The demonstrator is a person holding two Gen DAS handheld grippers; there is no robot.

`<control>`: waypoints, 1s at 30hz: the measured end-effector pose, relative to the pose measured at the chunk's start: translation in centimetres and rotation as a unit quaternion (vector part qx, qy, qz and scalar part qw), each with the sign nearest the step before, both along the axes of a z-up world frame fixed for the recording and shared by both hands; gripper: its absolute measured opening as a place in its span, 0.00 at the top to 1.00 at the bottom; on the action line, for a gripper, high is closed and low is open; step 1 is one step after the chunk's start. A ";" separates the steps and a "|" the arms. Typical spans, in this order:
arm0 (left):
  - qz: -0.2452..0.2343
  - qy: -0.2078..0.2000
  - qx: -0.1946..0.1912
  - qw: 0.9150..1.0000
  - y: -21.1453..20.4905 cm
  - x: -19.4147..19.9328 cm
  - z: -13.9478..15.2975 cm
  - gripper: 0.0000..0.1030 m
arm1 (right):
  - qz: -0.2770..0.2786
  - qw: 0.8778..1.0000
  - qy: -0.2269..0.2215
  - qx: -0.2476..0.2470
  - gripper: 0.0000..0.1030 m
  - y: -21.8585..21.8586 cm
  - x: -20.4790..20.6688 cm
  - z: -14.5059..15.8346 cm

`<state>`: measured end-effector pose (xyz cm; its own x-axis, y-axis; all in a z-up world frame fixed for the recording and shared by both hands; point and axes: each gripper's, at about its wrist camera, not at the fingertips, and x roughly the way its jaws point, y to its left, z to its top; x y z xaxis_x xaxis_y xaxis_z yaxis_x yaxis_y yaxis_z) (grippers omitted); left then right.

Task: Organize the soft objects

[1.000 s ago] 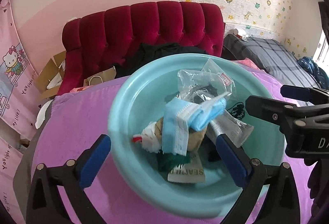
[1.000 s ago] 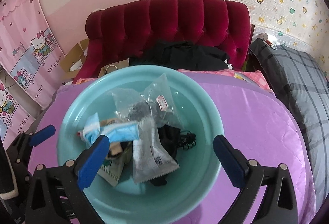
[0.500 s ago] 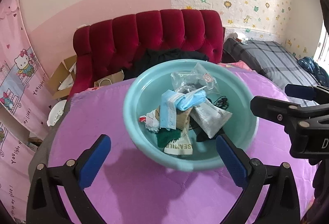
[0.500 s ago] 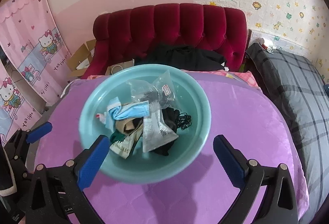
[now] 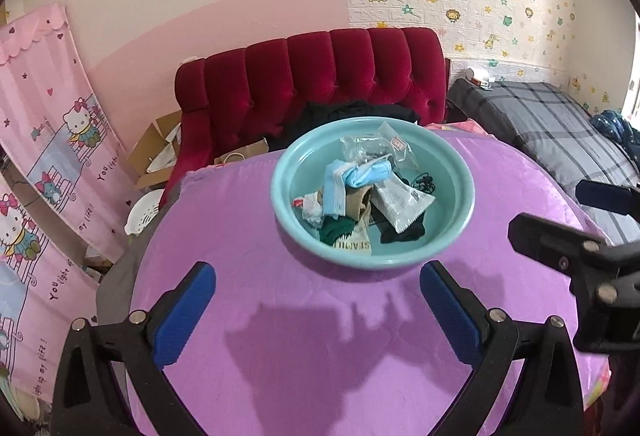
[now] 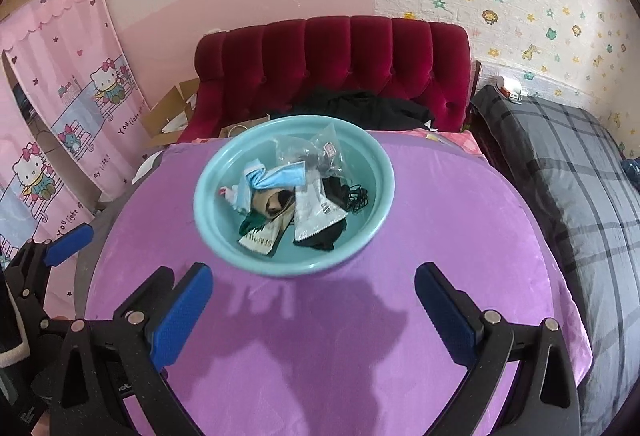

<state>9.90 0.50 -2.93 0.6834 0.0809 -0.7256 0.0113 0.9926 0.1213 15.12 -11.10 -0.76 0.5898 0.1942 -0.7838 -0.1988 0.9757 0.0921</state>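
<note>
1. Both cams now farther from the teal basin vs 1 s ago; grippers have pulled back over the near edge of the purple table.
2. Left gripper and right gripper: jaws wide apart, nothing held.
3. Soft items (blue face mask, foil sachet, socks) all inside basin, toward table's far edge.
4. Reads as sorting done or a reset.

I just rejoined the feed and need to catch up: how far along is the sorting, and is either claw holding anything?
Nothing looks sorted yet. The face mask, silver packet, clear bag and the rest lie jumbled in the teal basin. Nothing is in hand: the left claw and right claw are both open and empty, above the purple cloth, short of the basin. Every item is left to pick out.
</note>
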 end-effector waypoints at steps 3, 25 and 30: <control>0.004 -0.010 0.005 1.000 -0.4 -1.9 0.4 0.00 | 0.006 1.000 -0.002 0.003 0.00 0.1 -2.1 0.2; 0.012 -0.007 0.007 1.000 -1.2 -7.6 -1.0 0.00 | 0.003 1.000 -0.022 -0.019 0.00 0.0 -9.5 -0.6; 0.012 -0.006 0.006 1.000 -1.2 -7.6 -1.1 0.00 | 0.004 1.000 -0.023 -0.020 0.00 -0.1 -9.6 -0.7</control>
<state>2.28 -0.67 -3.99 0.6894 0.1069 -0.7164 -0.0145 0.9909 0.1338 5.55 -11.17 -1.43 0.6233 0.1693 -0.7634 -0.2106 0.9765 0.0446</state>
